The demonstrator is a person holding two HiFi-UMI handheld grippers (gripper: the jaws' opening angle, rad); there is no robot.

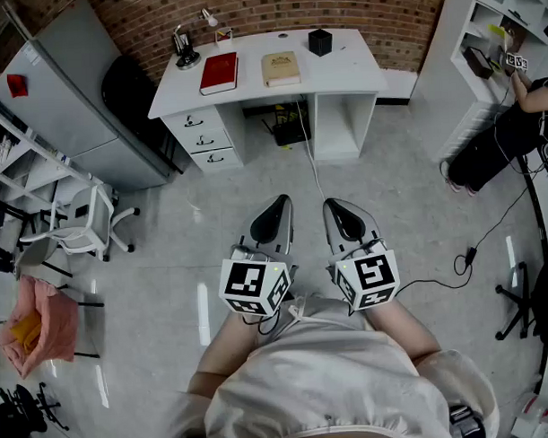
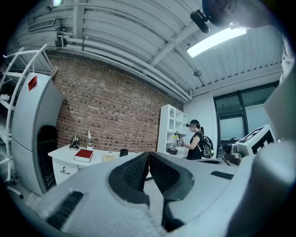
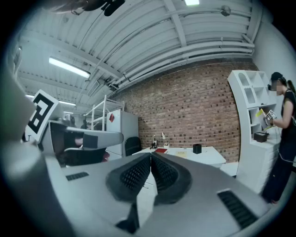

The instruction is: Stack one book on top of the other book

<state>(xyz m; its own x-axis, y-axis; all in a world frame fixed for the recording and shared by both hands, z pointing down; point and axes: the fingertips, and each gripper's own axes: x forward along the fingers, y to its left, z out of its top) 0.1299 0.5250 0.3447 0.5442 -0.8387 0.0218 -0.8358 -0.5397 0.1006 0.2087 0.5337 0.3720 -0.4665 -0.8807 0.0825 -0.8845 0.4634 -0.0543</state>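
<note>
Grippers level and side by side: you hold your left gripper (image 1: 276, 210) and right gripper (image 1: 337, 211) with both pairs of jaws closed together, holding nothing. Well ahead, the red hardcover book (image 1: 219, 74) and the tan book (image 1: 280, 68) lie flat, apart, on the white counter (image 1: 349, 65).

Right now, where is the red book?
In the head view, the red book lies on the white desk, just left of the tan book.
</note>
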